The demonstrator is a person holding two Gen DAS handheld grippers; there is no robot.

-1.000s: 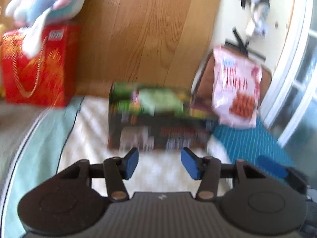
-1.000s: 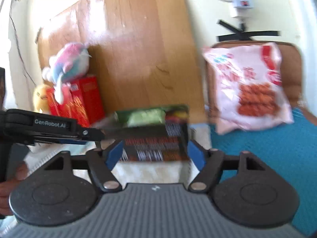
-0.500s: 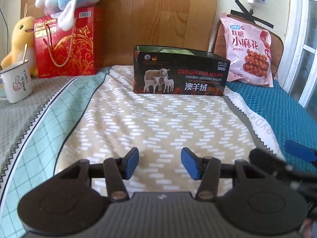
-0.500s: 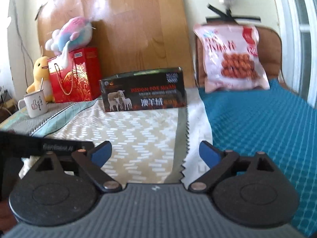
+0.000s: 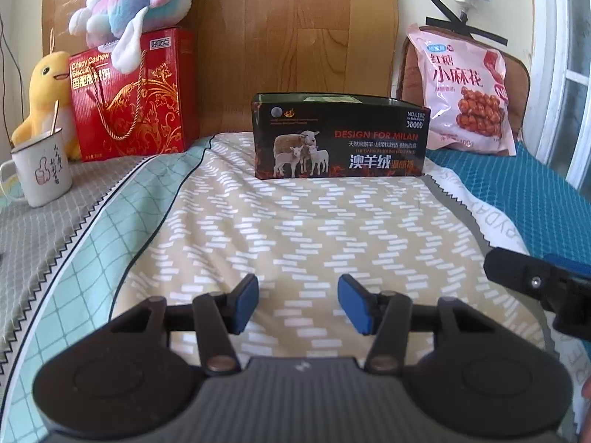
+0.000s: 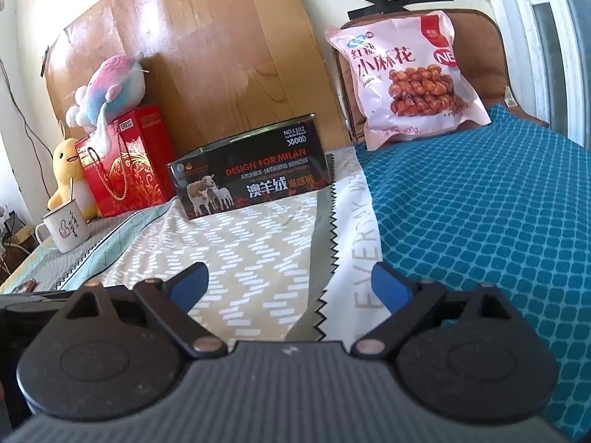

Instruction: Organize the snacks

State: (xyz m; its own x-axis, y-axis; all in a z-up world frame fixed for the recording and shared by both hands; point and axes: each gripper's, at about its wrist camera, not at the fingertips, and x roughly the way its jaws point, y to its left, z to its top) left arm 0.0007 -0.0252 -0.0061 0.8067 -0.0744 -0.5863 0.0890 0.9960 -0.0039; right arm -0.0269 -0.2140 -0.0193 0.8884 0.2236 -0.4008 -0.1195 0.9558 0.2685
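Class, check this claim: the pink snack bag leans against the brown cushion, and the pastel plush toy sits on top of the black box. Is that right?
Not quite. The pastel plush toy sits on top of the red gift box, not the black box. The pink snack bag does lean against the brown cushion. The left wrist view shows it.

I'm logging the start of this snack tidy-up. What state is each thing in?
Pink snack bag: sealed, propped upright against a brown cushion.
Black box: upright on the bed.
Red gift box: upright, plush on top.
Mug: upright.
Left gripper: open, empty.
Right gripper: just opened wide, empty.
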